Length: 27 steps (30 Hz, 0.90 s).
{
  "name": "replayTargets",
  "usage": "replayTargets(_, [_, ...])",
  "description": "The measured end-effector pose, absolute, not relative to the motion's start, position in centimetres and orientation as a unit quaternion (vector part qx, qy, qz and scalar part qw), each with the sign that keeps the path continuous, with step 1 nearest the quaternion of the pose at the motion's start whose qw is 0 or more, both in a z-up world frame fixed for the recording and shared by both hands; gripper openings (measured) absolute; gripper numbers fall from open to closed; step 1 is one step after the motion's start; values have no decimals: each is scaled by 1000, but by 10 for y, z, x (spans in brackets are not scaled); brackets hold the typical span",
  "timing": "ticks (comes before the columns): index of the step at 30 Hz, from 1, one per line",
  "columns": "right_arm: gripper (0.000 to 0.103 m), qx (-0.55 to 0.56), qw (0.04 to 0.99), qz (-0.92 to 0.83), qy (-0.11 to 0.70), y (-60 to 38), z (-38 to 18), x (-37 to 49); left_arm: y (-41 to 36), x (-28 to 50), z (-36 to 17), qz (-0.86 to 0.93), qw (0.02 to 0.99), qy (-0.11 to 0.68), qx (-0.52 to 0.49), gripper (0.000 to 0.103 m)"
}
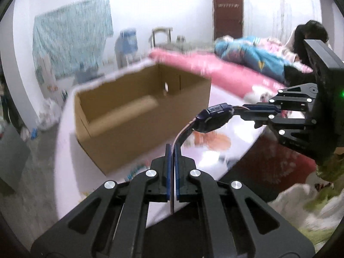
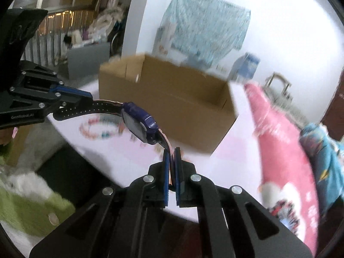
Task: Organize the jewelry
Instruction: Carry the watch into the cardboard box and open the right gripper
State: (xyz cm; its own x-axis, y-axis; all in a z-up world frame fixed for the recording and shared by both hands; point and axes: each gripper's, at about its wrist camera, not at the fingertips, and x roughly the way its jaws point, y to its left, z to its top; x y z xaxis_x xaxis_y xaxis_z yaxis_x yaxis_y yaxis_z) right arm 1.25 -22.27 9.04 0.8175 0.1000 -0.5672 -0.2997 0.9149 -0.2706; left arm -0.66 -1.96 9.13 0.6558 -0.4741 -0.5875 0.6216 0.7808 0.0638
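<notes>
Holding a purple smartwatch (image 2: 139,124) in the air by its two strap ends, I have my left gripper (image 1: 172,150) and right gripper (image 2: 172,152) each clamped on one strap, near the open cardboard box (image 1: 137,109). I judge this the carry step; next both should travel over the box and release. A beaded bracelet (image 2: 99,131) lies on the table (image 1: 66,150) below, blurred. The box's floor is only partly visible.
</notes>
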Motion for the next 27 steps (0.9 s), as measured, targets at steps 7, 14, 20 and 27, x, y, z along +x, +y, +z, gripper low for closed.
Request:
replayTargets(7, [5,-223,947,133,190,-209,165,63,-19,30,163,-303,921,204,138,2])
replayTargets(14, [5,-212,920,201,261,-202,173,169,-21,116,173,-285,922,227,135,2])
replayTargets(20, [5,-195,895,248,316,-199,180,232,-3,154,165,-286,919,258,85,2])
replayTargets(27, [5,-157,832,289,446,-182,132,315,18,175,136,-278,912,299,43,6])
